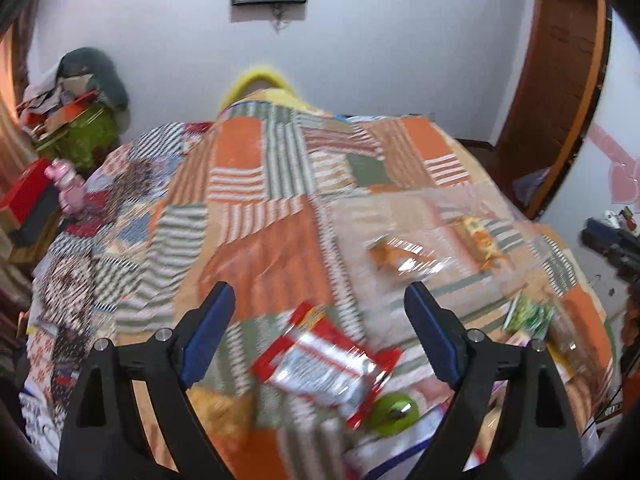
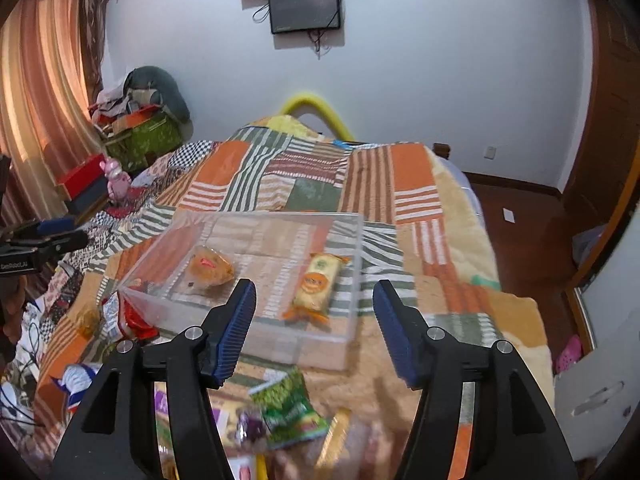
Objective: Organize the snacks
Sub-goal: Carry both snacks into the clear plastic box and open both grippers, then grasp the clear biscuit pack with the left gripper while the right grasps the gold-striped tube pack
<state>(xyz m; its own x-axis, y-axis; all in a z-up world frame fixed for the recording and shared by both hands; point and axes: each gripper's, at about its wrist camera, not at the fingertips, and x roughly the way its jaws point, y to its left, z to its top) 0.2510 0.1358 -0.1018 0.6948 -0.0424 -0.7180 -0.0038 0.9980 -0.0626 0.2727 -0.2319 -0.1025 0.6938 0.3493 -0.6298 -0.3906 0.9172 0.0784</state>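
A clear plastic bin lies on the patchwork bedspread. In it are an orange wrapped pastry and a yellow-green wafer pack. My right gripper is open and empty above the bin's near edge, with a green snack pack and a gold bar below it. My left gripper is open and empty above a red-and-silver snack pack, a green round object and a yellow snack. The bin shows blurred at the right in the left wrist view.
The patchwork bedspread covers the bed. Boxes, a green bag and a pink toy are piled at the left by the curtain. A wooden door and floor lie to the right. More packs lie left of the bin.
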